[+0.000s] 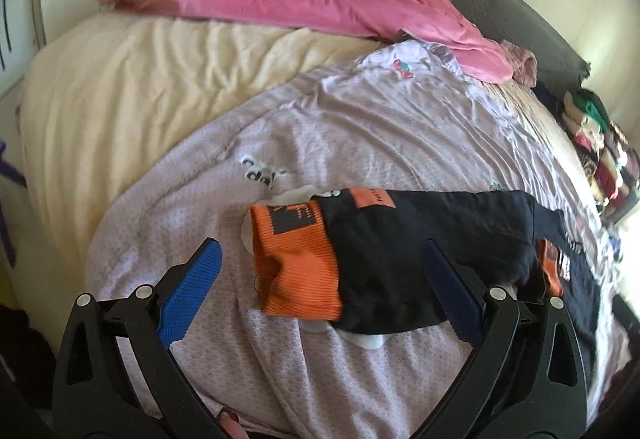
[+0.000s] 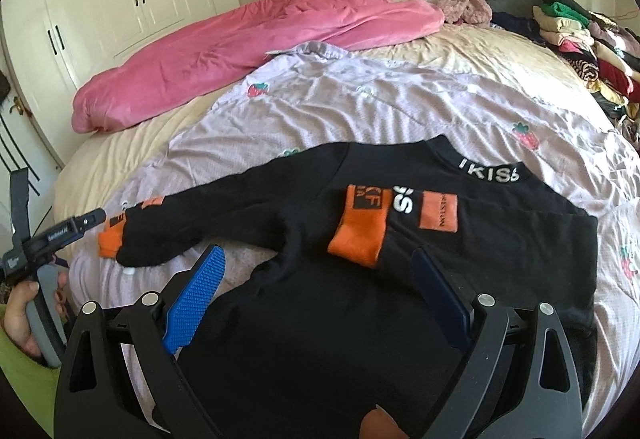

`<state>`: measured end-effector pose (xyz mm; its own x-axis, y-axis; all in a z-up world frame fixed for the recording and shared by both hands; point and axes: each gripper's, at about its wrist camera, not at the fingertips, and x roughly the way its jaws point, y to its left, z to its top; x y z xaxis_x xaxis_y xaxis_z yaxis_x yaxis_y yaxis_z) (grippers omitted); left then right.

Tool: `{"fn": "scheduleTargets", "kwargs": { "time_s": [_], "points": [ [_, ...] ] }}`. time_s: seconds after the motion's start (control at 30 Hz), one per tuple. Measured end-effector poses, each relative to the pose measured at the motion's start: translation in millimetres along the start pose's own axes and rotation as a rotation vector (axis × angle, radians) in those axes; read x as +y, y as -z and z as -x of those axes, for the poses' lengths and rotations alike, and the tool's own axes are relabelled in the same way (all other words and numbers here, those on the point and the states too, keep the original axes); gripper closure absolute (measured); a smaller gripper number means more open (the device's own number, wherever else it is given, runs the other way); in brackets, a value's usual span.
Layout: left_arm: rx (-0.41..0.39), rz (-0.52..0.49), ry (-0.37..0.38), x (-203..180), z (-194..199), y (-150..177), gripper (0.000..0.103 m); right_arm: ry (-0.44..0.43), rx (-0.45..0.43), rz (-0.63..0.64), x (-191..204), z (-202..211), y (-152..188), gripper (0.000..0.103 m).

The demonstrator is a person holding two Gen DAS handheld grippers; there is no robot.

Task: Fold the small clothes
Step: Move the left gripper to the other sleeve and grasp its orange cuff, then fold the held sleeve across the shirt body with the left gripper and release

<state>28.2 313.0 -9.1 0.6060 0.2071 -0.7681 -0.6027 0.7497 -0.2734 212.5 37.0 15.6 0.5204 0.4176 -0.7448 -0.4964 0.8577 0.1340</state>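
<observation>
The black top's (image 2: 320, 319) hem is hidden under the right gripper (image 2: 320, 299).

Black top (image 2: 304, 303) with orange cuffs (image 1: 296, 263) — lilac strawberry-print sheet (image 2: 360, 107), pink blanket (image 2: 224, 51)

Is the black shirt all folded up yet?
Partly. One orange-cuffed sleeve lies folded across the black shirt, but the other sleeve sticks out sideways and the body lies spread on the bed.
</observation>
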Motion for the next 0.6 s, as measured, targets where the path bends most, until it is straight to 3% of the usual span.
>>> {"fn": "scheduleTargets", "kwargs": {
  "time_s": [0.27,0.33,0.37,0.43,0.47,0.6],
  "points": [
    [0.124,0.124,0.042,18.7,-40.5,1.8,0.025,-0.013,0.011,-0.037,-6.0,-4.3,7.6,0.010],
    [0.121,0.127,0.029,18.4,-43.6,3.2,0.038,-0.015,0.009,-0.051,-10.4,-4.0,9.4,0.010],
    [0.113,0.123,0.031,17.5,-43.7,3.0,0.051,-0.015,0.009,-0.059,-12.6,-4.1,10.3,0.010],
    [0.112,0.117,0.034,16.1,-45.3,3.4,0.065,-0.015,0.009,-0.077,-18.2,-4.9,12.3,0.010],
    [0.109,0.115,0.047,15.9,-45.5,3.3,0.079,-0.016,0.009,-0.086,-20.7,-5.0,13.3,0.010],
    [0.043,0.082,0.090,7.9,-33.5,2.0,0.092,-0.020,0.012,-0.121,-31.1,-5.3,18.5,0.010]
  ]
}}
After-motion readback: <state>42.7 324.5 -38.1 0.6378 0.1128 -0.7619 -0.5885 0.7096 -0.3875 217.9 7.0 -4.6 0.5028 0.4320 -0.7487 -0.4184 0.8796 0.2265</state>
